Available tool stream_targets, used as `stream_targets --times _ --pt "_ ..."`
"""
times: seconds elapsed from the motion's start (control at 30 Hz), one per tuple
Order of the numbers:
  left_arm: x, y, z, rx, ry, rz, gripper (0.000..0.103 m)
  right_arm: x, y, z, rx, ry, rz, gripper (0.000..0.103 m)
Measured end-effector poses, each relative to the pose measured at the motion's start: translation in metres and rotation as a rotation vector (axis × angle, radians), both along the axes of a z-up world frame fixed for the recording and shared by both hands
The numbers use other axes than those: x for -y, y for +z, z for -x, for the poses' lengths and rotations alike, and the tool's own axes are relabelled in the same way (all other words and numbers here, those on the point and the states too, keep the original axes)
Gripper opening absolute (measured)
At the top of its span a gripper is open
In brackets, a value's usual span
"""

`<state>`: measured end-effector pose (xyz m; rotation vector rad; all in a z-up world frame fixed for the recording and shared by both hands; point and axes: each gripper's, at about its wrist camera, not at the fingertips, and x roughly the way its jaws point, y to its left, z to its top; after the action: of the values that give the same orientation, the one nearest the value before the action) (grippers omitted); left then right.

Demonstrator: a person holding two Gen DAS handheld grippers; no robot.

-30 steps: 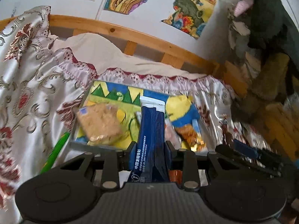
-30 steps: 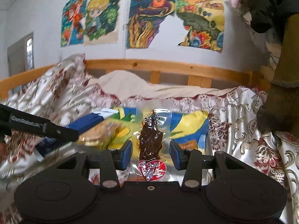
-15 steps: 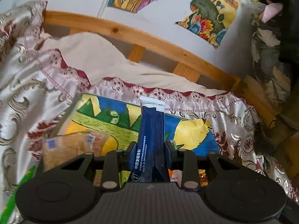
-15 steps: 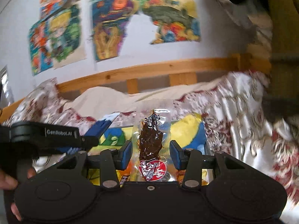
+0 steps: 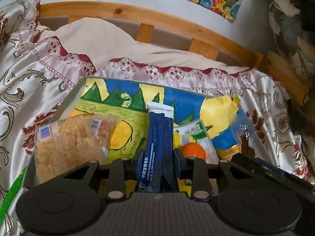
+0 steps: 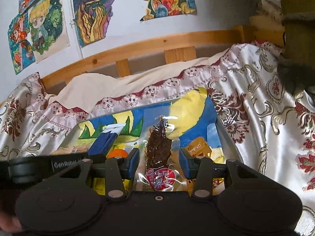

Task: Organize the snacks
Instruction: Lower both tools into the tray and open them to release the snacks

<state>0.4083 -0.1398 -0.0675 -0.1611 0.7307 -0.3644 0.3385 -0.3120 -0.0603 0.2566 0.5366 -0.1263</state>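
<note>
My left gripper (image 5: 158, 157) is shut on a dark blue stick sachet (image 5: 158, 143) and holds it over a tray (image 5: 74, 96) with a painted bottom. My right gripper (image 6: 159, 161) is shut on a clear pouch of dark dried meat (image 6: 158, 149), held over the same tray (image 6: 226, 135). In the tray lie a tan cracker pack (image 5: 72, 143), a green-white packet with an orange picture (image 5: 194, 139) and a gold-wrapped snack (image 6: 198, 147). The blue sachet (image 6: 106, 141) and the left gripper's body show at the left of the right wrist view.
The tray rests on a bed covered by a cream satin spread with red and gold patterns (image 6: 265, 118). A wooden bed rail (image 5: 177, 25) runs behind it below a wall of drawings. A green object (image 5: 11, 192) lies left of the tray.
Both grippers have kept their snacks and moved closer over the tray. The right gripper's pouch has come into the left wrist view at the right.
</note>
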Motion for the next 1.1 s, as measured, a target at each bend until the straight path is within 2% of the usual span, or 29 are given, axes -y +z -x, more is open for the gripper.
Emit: stream_targets --times 0.33,0.4,0.5,0.57,0.7,0.77,0.83,1.1 --pt "0.005 -0.003 0.001 -0.026 0.001 -0.057 0.039 0.002 -0.012 -0.007 -0.056 -0.009 -0.035 0.048" --pt "0.005 -0.001 0.001 -0.028 0.011 -0.065 0.044 0.003 -0.012 -0.007 -0.062 -0.012 -0.044 0.049" --pt "0.006 0.002 0.002 -0.037 0.017 -0.075 0.058 0.005 -0.011 -0.007 -0.062 -0.008 -0.057 0.05" --pt "0.005 0.006 0.005 -0.025 0.031 -0.079 0.07 0.007 -0.009 -0.005 -0.058 -0.01 -0.068 0.054" --pt "0.001 0.019 0.014 0.002 0.043 -0.069 0.076 0.011 0.001 0.003 -0.029 -0.023 -0.067 0.06" --pt "-0.004 0.029 0.02 0.023 0.059 -0.057 0.083 0.014 0.009 0.01 -0.006 -0.034 -0.061 0.064" --pt "-0.01 0.041 0.028 0.056 0.075 -0.039 0.086 0.016 0.018 0.017 0.02 -0.047 -0.054 0.072" --pt "-0.037 0.085 0.068 0.18 0.121 -0.024 0.102 0.022 0.062 0.06 0.125 -0.057 -0.021 0.088"
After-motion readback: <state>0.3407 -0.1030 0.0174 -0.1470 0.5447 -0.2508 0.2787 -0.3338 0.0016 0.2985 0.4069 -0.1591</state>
